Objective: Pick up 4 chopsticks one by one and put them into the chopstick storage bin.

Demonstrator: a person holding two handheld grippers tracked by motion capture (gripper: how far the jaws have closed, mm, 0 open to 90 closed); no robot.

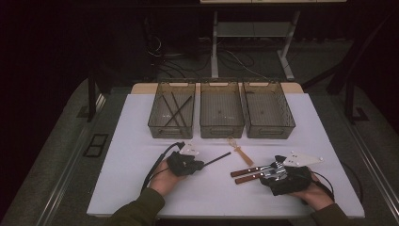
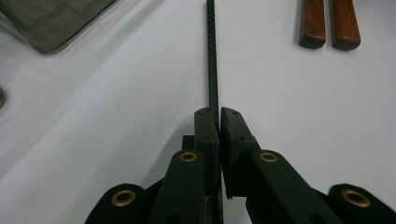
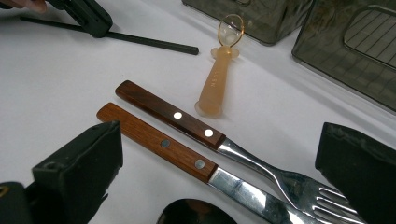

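Note:
My left gripper (image 1: 199, 165) (image 2: 219, 116) is shut on a thin black chopstick (image 1: 219, 158) (image 2: 212, 60) that lies along the white table and points away from its jaws. My right gripper (image 1: 269, 172) (image 3: 219, 149) stands open, its jaws wide on either side of a wooden-handled fork (image 3: 187, 122) and a wooden-handled knife (image 3: 156, 142). Both lie flat side by side (image 1: 244, 174), handles toward the left hand. A dark spoon bowl (image 3: 196, 212) shows at the bottom edge of the right gripper view. The pads touch none of these.
A small amber plastic spoon (image 1: 239, 149) (image 3: 216, 84) lies just beyond the cutlery. Three smoky translucent bins stand in a row at the back: the left bin (image 1: 155, 126) holds black chopsticks (image 1: 175, 109), beside it the middle bin (image 1: 221, 130) and right bin (image 1: 271, 132).

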